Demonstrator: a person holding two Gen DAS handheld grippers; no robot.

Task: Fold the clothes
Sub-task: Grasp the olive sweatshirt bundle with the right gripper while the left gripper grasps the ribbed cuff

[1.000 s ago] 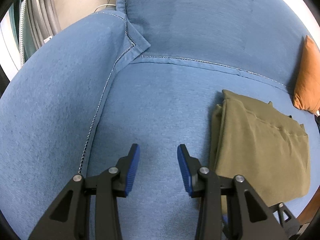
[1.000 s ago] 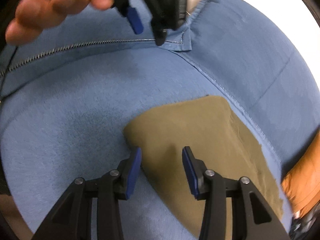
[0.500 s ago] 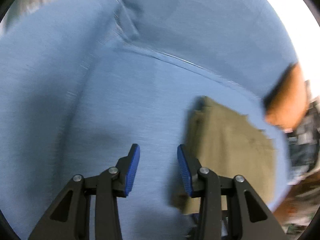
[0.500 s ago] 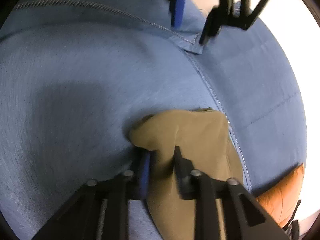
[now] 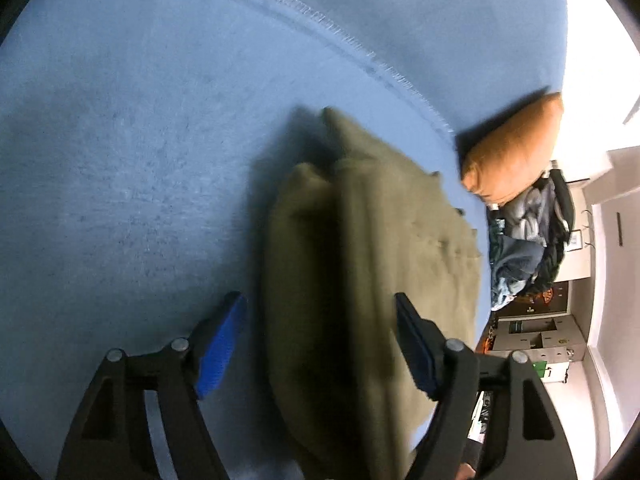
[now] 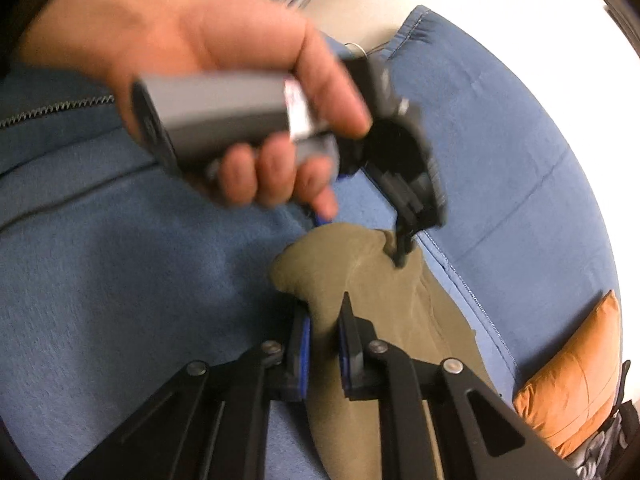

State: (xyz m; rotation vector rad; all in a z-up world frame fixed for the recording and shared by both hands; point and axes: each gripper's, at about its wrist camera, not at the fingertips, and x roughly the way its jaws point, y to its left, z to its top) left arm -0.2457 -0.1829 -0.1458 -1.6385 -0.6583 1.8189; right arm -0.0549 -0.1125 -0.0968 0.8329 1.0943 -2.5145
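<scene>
A folded olive-green garment (image 5: 360, 264) lies on the blue sofa seat (image 5: 120, 168). My left gripper (image 5: 320, 344) is open, its blue-padded fingers straddling the garment's near folded edge. In the right wrist view my right gripper (image 6: 323, 340) is shut on a bunched edge of the same olive garment (image 6: 384, 304), which is lifted a little off the seat. A hand (image 6: 224, 64) holds the left gripper's grey handle just beyond, and that gripper's finger (image 6: 400, 248) touches the cloth's far corner.
An orange cushion (image 5: 516, 152) leans against the sofa back (image 5: 440, 20) to the right. Beyond the seat's right end is a heap of dark clothes (image 5: 528, 240) and a shelf unit (image 5: 536, 340). The seat to the left of the garment is bare blue fabric.
My right gripper went from open over the garment to shut on its edge and lifted it. My left gripper swung right from the bare seat to straddle the garment.
</scene>
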